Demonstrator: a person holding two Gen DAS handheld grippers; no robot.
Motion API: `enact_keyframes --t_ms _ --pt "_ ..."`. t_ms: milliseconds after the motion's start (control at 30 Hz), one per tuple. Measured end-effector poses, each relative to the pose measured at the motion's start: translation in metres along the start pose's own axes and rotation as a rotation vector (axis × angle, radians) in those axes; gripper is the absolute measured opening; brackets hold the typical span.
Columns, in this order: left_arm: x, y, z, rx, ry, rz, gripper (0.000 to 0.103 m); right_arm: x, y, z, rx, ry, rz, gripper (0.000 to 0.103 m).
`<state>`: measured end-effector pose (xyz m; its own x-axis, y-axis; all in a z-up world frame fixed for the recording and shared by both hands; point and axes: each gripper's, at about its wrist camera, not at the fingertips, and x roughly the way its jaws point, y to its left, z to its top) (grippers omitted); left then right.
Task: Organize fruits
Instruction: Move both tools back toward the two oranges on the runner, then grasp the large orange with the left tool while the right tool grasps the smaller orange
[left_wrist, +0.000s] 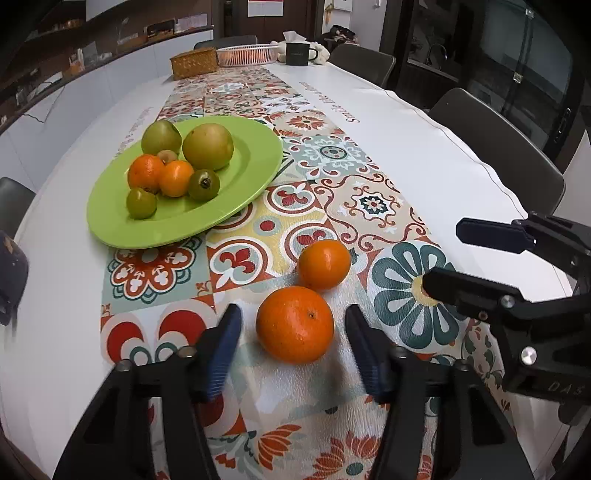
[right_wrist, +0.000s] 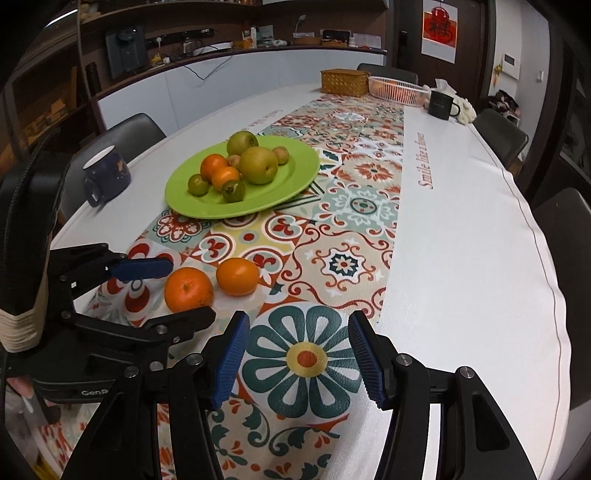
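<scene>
A green plate (left_wrist: 243, 192) (right_wrist: 295, 181) holds several fruits: two oranges, green pears and small green persimmons. Two loose oranges lie on the patterned runner: a near one (left_wrist: 294, 324) (right_wrist: 188, 289) and a farther one (left_wrist: 324, 264) (right_wrist: 237, 276). My left gripper (left_wrist: 293, 347) (right_wrist: 181, 291) is open, its jaws on either side of the near orange, not touching it. My right gripper (right_wrist: 299, 354) (left_wrist: 441, 258) is open and empty over the big flower print, to the right of the oranges.
A dark blue mug (right_wrist: 105, 177) stands left of the plate. At the far end are a wicker box (left_wrist: 194, 62), a pink basket (left_wrist: 247, 54) and a dark mug (left_wrist: 299, 53). Chairs (left_wrist: 498, 147) line the table's right side.
</scene>
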<state>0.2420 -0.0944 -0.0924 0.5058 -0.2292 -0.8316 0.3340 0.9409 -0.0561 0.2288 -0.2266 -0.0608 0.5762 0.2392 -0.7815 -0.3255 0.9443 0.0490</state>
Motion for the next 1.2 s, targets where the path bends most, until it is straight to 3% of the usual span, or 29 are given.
enact_keyframes --t_ms 100,300,600,967,1200 --pt "0.003 0.002 0.001 -0.008 0.011 -0.014 0.041 0.004 0.0 0.0 0.005 0.008 0.005 0.056" --pt "-0.006 0.01 -0.002 -0.041 -0.003 -0.023 0.041 0.008 0.005 0.003 0.014 0.011 0.024 0.056" --pt "-0.034 0.041 -0.009 -0.097 -0.037 0.093 0.041 0.017 0.026 0.017 0.02 -0.008 0.066 0.056" --pt "-0.04 0.063 -0.014 -0.135 -0.045 0.123 0.041 0.055 0.039 0.031 0.097 0.048 0.096 0.056" --pt "-0.036 0.069 -0.014 -0.151 -0.046 0.119 0.041 0.067 0.042 0.032 0.095 0.099 0.068 0.044"
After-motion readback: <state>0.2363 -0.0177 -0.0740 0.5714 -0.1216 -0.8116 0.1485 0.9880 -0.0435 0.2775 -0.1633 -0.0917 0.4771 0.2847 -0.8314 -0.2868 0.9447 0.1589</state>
